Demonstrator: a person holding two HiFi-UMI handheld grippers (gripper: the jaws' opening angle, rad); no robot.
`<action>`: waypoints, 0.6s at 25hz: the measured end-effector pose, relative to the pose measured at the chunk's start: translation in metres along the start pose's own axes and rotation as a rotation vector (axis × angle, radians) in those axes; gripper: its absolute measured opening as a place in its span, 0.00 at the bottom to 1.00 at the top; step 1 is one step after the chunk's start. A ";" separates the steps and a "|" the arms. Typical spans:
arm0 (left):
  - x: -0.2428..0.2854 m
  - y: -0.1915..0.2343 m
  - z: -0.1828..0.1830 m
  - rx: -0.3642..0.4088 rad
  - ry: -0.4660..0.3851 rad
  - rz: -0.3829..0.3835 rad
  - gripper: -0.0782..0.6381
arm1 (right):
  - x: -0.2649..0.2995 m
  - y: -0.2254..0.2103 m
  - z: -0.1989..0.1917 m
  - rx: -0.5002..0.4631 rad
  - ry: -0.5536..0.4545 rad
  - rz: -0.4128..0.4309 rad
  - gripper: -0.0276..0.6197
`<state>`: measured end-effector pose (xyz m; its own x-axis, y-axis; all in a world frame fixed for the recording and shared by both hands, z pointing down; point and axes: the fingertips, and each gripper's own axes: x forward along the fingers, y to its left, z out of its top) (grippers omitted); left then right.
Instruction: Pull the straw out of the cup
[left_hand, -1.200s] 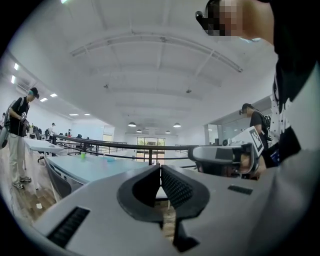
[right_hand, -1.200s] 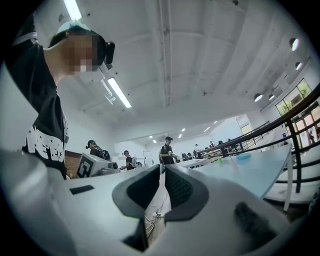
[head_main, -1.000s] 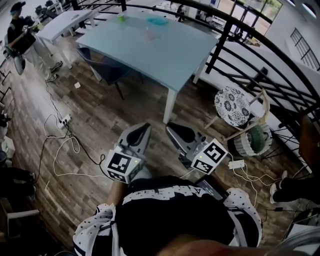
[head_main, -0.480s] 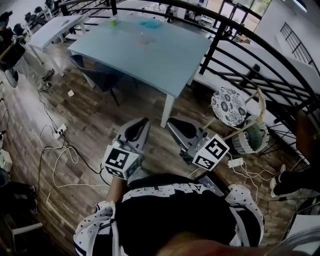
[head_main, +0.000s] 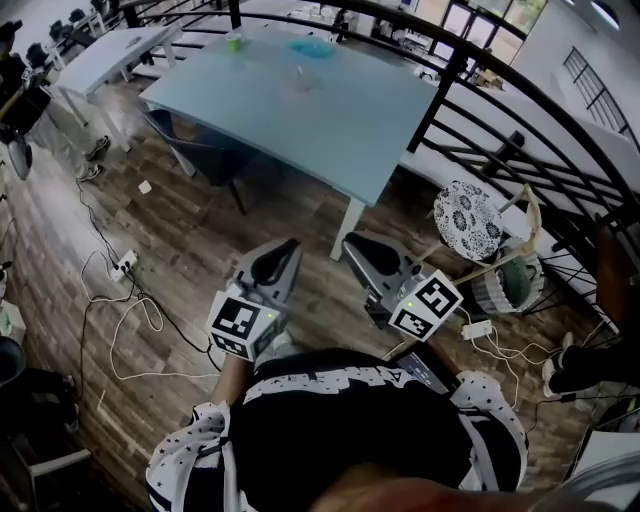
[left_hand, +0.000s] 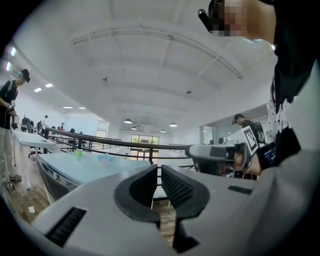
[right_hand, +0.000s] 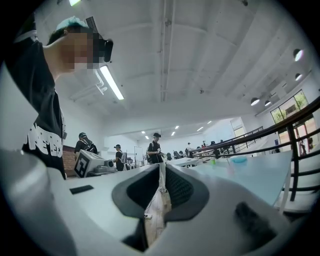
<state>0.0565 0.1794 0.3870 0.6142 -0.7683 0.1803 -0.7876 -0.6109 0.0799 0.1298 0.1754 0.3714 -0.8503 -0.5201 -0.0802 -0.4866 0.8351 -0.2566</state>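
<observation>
Where cup (head_main: 299, 80) stands, blue table (head_main: 330, 125), wooden floor (head_main: 190, 230)

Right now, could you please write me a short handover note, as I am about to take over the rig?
Left gripper: jaws nearly together, nothing between them, held near the body.
Right gripper: jaws together, empty, held beside the left one.
Cup: stands on the far part of the light blue table, well ahead of both grippers. Its straw is too small to make out.
Done: nothing yet.
Left: approach the table, steady the cup, grip the straw and pull it out.
</observation>
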 end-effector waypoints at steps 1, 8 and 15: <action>0.000 0.004 0.001 0.001 0.001 -0.005 0.13 | 0.006 0.000 0.002 -0.003 -0.001 -0.001 0.09; -0.003 0.040 0.007 -0.006 0.000 -0.027 0.13 | 0.044 0.000 0.007 -0.020 0.001 -0.014 0.09; -0.014 0.080 0.010 -0.017 -0.007 -0.037 0.13 | 0.083 0.007 0.006 -0.032 0.011 -0.032 0.09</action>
<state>-0.0143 0.1394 0.3806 0.6429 -0.7469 0.1700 -0.7654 -0.6352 0.1034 0.0573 0.1370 0.3573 -0.8363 -0.5447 -0.0623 -0.5195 0.8236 -0.2276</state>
